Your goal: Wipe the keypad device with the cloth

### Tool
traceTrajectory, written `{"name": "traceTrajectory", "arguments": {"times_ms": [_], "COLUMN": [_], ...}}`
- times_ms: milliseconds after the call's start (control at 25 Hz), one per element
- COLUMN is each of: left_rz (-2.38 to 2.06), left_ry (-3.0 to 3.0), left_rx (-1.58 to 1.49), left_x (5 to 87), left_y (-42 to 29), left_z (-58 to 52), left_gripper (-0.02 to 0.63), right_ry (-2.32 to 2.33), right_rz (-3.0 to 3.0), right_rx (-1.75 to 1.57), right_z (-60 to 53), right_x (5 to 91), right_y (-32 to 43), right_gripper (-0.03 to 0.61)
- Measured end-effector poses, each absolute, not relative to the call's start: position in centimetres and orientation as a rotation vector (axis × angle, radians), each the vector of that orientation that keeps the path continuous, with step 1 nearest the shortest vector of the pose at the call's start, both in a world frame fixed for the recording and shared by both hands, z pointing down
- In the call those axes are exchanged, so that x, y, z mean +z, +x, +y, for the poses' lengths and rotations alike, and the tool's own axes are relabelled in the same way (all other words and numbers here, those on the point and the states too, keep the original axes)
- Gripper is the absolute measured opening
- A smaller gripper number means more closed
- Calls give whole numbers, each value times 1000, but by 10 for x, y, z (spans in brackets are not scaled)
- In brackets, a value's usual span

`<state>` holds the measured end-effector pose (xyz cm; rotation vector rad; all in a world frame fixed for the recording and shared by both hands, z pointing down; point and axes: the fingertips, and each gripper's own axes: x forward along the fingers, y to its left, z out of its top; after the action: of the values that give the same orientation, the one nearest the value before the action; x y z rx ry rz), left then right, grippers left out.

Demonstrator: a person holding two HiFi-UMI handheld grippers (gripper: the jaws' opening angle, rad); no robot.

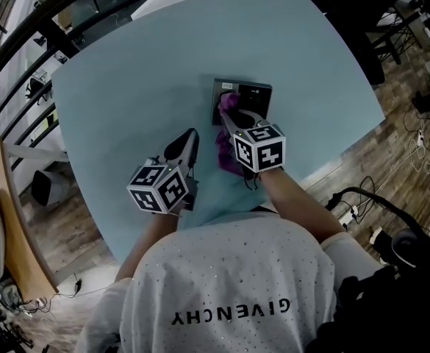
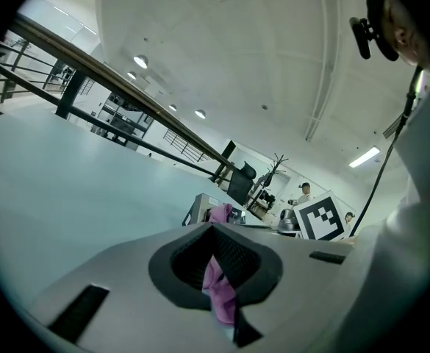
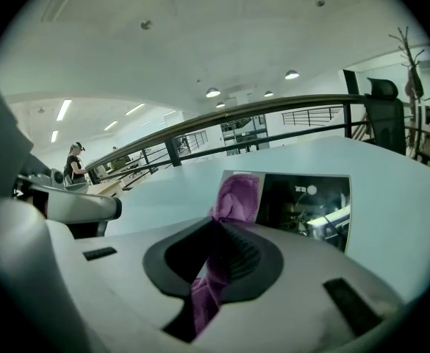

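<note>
The keypad device [image 1: 253, 93] is a dark flat panel lying on the pale blue table [image 1: 126, 101]. A purple cloth [image 1: 228, 103] lies bunched on the panel's left part and hangs back toward me. My right gripper [image 1: 230, 118] is over the device's near left corner, shut on that cloth. In the right gripper view the cloth [image 3: 237, 195] runs from the closed right gripper [image 3: 218, 223] onto the device [image 3: 310, 204]. My left gripper [image 1: 192, 137] stands left of the device above bare table. In the left gripper view its jaws [image 2: 214, 229] are closed, with a pink strip of cloth [image 2: 220, 289] between the pads.
The table's front right edge [image 1: 332, 164] runs close behind my right arm, with wooden floor and cables [image 1: 391, 182] beyond. A dark railing [image 1: 23, 43] borders the table's far left side. Office chairs [image 2: 240, 182] and people stand far behind the device.
</note>
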<state>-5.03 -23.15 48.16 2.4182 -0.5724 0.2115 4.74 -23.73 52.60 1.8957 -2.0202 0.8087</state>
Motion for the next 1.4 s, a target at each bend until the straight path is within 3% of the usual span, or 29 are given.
{"name": "traceTrajectory", "arguments": {"times_ms": [1400], "left_rz": [-575], "left_ry": [2418], "left_rx": [171], "left_x": [476], "left_y": [-52], "left_z": [-227], "left_gripper": [0], "right_ry": [2202], "right_rz": [-1689], "right_rx": [851], "right_z": [-176], "right_x": [532], "right_y": [140], "right_gripper": [29]}}
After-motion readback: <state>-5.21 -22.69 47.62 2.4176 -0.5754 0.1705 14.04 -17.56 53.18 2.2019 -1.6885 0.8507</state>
